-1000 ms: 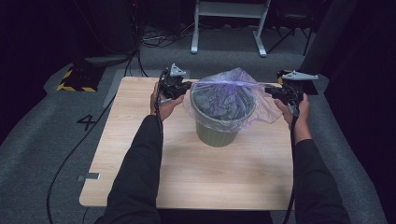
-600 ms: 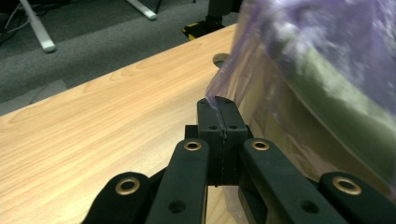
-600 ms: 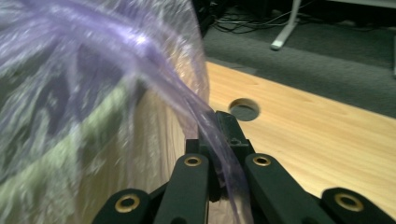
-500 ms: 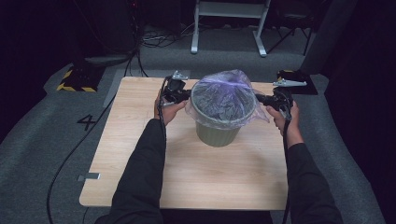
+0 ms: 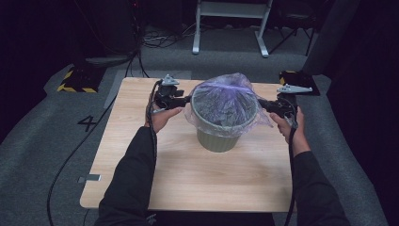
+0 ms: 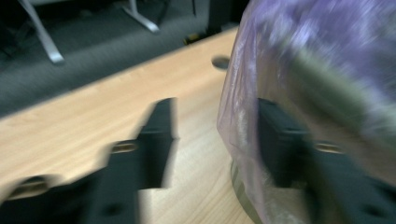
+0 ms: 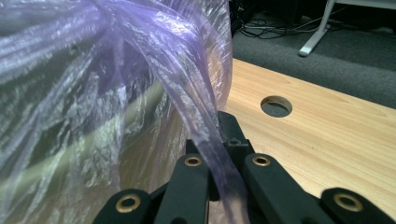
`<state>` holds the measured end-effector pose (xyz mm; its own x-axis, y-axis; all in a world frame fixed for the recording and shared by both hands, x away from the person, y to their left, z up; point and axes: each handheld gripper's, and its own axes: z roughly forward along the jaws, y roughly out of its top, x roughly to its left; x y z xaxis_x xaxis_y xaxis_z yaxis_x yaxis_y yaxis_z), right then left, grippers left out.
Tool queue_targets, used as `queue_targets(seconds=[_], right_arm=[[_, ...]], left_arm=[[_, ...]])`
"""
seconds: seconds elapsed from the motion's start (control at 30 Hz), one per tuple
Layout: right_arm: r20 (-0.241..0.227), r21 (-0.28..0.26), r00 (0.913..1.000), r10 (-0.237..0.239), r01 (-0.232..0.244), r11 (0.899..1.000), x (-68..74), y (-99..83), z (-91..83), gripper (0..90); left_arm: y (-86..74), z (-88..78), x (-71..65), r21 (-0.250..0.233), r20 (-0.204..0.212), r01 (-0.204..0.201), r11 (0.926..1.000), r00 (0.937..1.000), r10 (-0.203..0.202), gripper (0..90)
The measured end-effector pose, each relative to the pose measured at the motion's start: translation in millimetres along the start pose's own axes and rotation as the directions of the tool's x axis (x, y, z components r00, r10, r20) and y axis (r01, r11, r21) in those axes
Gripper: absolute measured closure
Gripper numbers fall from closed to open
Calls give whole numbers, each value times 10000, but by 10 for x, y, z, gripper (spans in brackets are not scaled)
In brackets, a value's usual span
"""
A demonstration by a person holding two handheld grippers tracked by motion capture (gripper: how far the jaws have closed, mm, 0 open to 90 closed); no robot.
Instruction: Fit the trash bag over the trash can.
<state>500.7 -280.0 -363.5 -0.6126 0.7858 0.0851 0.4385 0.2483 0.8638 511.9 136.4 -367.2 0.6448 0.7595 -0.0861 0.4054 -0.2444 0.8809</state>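
An olive-green bin (image 5: 220,137) stands mid-table with a thin purple plastic bag (image 5: 225,100) stretched over its mouth and hanging over the rim. My left gripper (image 5: 186,100) is at the bin's left side. Its jaws have just been opening and stand apart in the left gripper view (image 6: 217,135). The bag's loose edge (image 6: 243,121) hangs between them and veils the right jaw, with no pad pressing on it. My right gripper (image 5: 261,104) at the bin's right side is shut on a bunched strand of the bag (image 7: 205,126), pulled taut from the rim.
The wooden table (image 5: 188,174) has a round hole (image 7: 276,106) near the right gripper. Behind the table stand white metal legs (image 5: 196,33) on grey carpet. A yellow-black striped block (image 5: 75,81) lies at the left, with cables trailing nearby.
Both hands have come down and towards the person beside the bin, drawing the bag lower over the rim. The left jaws have parted from the bag.
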Motion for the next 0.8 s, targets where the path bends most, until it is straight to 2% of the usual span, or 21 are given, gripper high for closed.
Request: queue_targets(seconds=[0.13,0.2,0.23,0.3,0.33,0.4,0.47,0.53,0.57,0.6,0.63,0.7,0.77,0.8], right_arm=[[111,-92,9999,-93,94,9999,-2,11,-82,900],[141,-106,9999,-83,85,9999,0,17,-110,900],[166,-94,9998,-100,102,9999,2,21,-120,900],[214,-98,9997,-149,151,9998,9,28,-135,900],[201,-125,9997,-139,141,9998,12,31,-142,900],[200,-125,9996,-175,178,9998,22,38,-154,900],[183,-124,9996,-194,196,9997,30,46,-163,900],[202,-84,9996,-203,205,9998,36,57,-166,900],[199,-111,9996,-214,216,9997,38,63,-169,900],[204,-108,9996,-203,206,9997,45,70,-173,900],[194,-98,9995,-238,240,9997,50,76,-174,900],[181,-82,9995,-268,270,9996,63,82,-174,900],[198,-56,9994,-297,298,9995,74,85,-171,900],[203,-56,9994,-291,292,9996,78,85,-170,900]], left_arm=[[-24,-293,-146,-804,374,-583,9951,9974,615,288],[-54,-390,-221,-803,463,-917,9925,9943,956,256],[-76,-432,-248,-844,421,-957,9918,9941,995,245],[-132,-508,-288,-1008,667,-905,9908,9930,975,228],[-164,-543,-320,-1038,652,-1014,9894,9920,1085,226],[-235,-601,-393,-1221,887,-1228,9849,9870,1341,216],[-300,-638,-509,-1269,1117,-1508,9804,9799,1651,199],[-378,-652,-653,-1393,1377,-1851,9728,9692,2041,175],[-418,-639,-733,-1308,1549,-1993,9712,9635,2186,166],[-460,-620,-817,-1251,1477,-2204,9674,9600,2378,149],[-499,-600,-894,-1207,1431,-2272,9663,9593,2434,156],[-554,-555,-995,-1206,1608,-2226,9674,9573,2404,152],[-586,-493,-1070,-1150,1356,-2468,9622,9557,2613,152],[-593,-456,-1092,-1070,1236,-2487,9627,9574,2611,152]])
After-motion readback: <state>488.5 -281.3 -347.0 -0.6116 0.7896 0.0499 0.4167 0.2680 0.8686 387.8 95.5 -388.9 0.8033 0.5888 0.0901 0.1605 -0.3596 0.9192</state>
